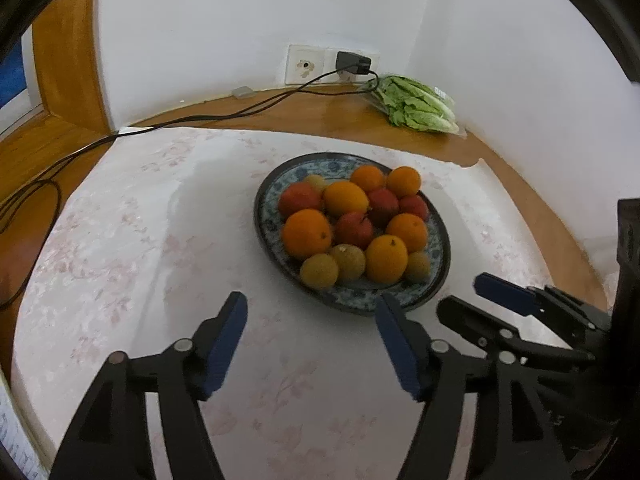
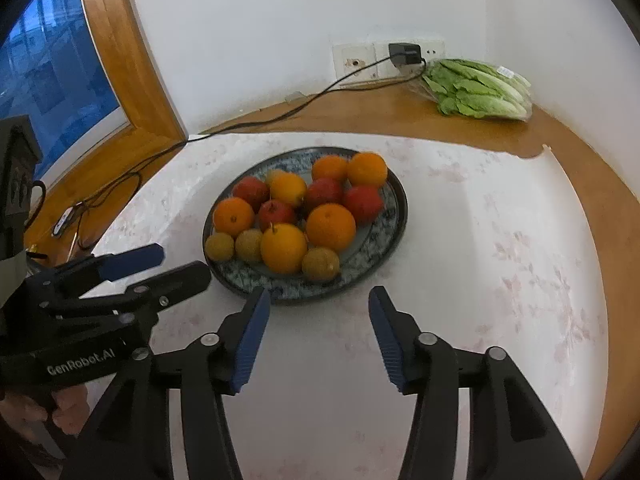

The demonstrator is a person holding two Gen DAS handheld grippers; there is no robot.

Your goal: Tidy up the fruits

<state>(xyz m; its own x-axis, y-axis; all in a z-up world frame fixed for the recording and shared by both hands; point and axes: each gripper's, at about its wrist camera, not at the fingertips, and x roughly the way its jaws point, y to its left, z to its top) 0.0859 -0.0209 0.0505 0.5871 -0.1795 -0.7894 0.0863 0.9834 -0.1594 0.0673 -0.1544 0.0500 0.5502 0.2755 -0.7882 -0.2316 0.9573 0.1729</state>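
A blue patterned plate (image 1: pixel 267 196) (image 2: pixel 390 220) sits on a white floral cloth and holds several oranges (image 1: pixel 307 233) (image 2: pixel 330 227), red fruits (image 1: pixel 353 229) (image 2: pixel 362 203) and small yellow-brown fruits (image 1: pixel 319 271) (image 2: pixel 320 264). My left gripper (image 1: pixel 312 312) is open and empty, just in front of the plate's near rim. My right gripper (image 2: pixel 319 306) is open and empty, also just short of the near rim. Each gripper shows in the other's view: the right one (image 1: pixel 466 294) at right, the left one (image 2: pixel 182 266) at left, beside the plate.
A bag of lettuce (image 1: pixel 416 105) (image 2: pixel 478 90) lies at the back right corner on the wooden top. A black charger (image 1: pixel 354 62) (image 2: pixel 405 54) is plugged into the wall socket; its cable (image 1: pixel 200 118) runs left across the wood. A wooden window frame (image 2: pixel 132 72) stands at left.
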